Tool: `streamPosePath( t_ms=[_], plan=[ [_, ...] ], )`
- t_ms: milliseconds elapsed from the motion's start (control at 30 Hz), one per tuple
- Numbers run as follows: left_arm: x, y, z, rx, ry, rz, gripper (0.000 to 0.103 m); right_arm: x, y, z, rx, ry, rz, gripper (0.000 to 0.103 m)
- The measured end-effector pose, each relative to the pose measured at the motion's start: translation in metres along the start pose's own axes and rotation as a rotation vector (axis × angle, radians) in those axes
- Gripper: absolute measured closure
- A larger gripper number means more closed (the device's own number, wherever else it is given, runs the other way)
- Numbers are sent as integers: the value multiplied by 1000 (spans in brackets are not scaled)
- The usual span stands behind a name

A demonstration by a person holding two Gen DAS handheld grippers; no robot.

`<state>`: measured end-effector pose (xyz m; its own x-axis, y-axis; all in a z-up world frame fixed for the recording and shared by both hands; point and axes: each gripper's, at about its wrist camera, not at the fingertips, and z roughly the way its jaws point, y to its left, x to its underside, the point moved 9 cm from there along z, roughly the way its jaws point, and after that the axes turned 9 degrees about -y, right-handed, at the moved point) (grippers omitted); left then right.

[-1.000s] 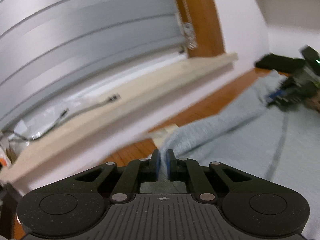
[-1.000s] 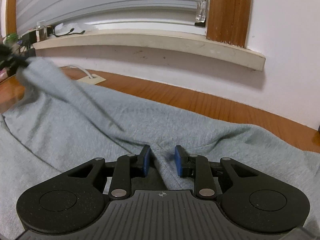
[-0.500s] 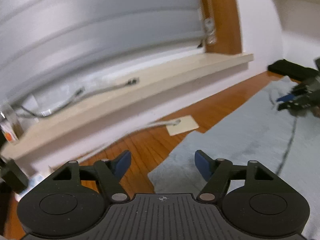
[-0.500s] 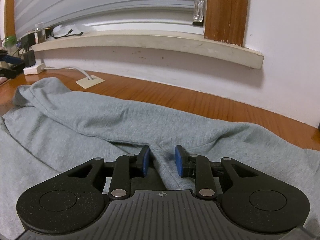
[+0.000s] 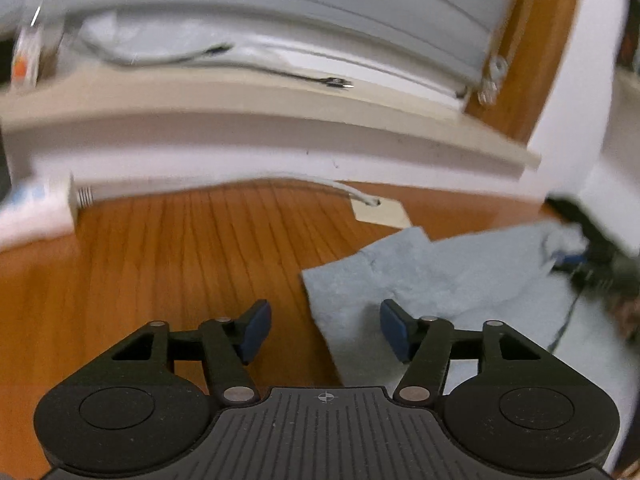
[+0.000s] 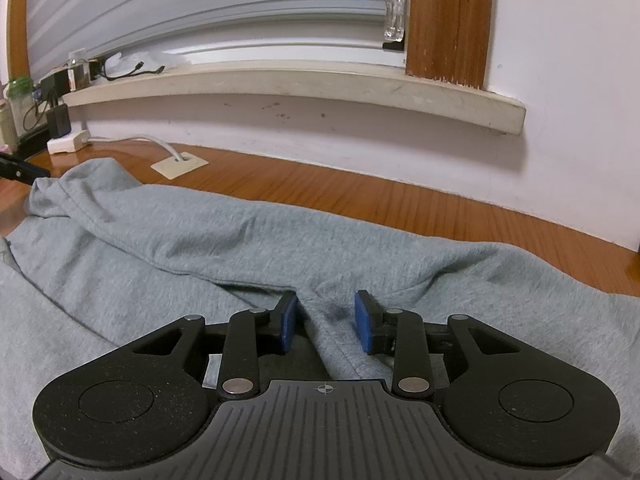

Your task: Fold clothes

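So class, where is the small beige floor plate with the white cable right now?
In the right wrist view, the plate lies on the wooden floor at upper left, just beyond the grey garment, below the windowsill.

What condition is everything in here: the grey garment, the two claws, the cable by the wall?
Grey garment: rumpled, partly folded on the wooden table.
Left claw: closing, pads off the cloth.
Right claw: opening, cloth ridge between.
White cable: runs into table grommet.
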<state>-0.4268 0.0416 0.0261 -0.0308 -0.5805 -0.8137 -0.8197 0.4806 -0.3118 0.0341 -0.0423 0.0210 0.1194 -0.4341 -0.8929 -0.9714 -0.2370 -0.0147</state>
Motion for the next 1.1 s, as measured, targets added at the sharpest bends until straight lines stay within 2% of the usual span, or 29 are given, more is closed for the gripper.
streamPosePath(
  t_ms=[67, 200, 233, 300, 367, 533, 600, 667, 900, 933, 967, 1000, 1067, 1100],
  plan=[
    [3, 1, 6, 14, 16, -70, 37, 0, 0, 0, 2, 0, -2, 70],
    [6, -4, 12, 55, 13, -142, 41, 0, 1, 0, 2, 1, 1, 70],
    [5, -6, 13, 70, 9, -160, 46, 0, 1, 0, 2, 1, 2, 70],
    [3, -8, 13, 83, -14, -174, 48, 0, 1, 0, 2, 0, 3, 70],
    [-4, -10, 10, 91, -55, -172, 60, 0, 1, 0, 3, 0, 4, 70],
    [-20, -12, 8, 152, -121, -210, 60, 0, 0, 0, 1, 0, 8, 70],
    [-22, -15, 13, 177, -107, -217, 60, 0, 0, -1, 4, -1, 6, 70],
    [-19, -19, 17, 193, -69, -201, 55, 0, 1, -1, 8, -1, 3, 70],
    [-4, -21, 18, 177, -19, -149, 55, -1, 0, -1, 12, -2, 5, 71],
    [-3, -20, 17, 166, -25, -140, 63, -1, -1, -1, 15, -3, 3, 71],
    [-5, -19, 16, 161, -38, -133, 82, -1, -1, -1, 19, -5, 8, 71],
    [-8, -20, 13, 165, -60, -129, 93, -1, -3, -1, 24, -6, 14, 72],
    [-17, -20, 7, 167, -109, -107, 96, -2, -4, -1, 18, -2, 22, 87],
    [-23, -20, 4, 158, -135, -88, 96, -4, -3, 0, 18, 8, 5, 88]
  ],
)
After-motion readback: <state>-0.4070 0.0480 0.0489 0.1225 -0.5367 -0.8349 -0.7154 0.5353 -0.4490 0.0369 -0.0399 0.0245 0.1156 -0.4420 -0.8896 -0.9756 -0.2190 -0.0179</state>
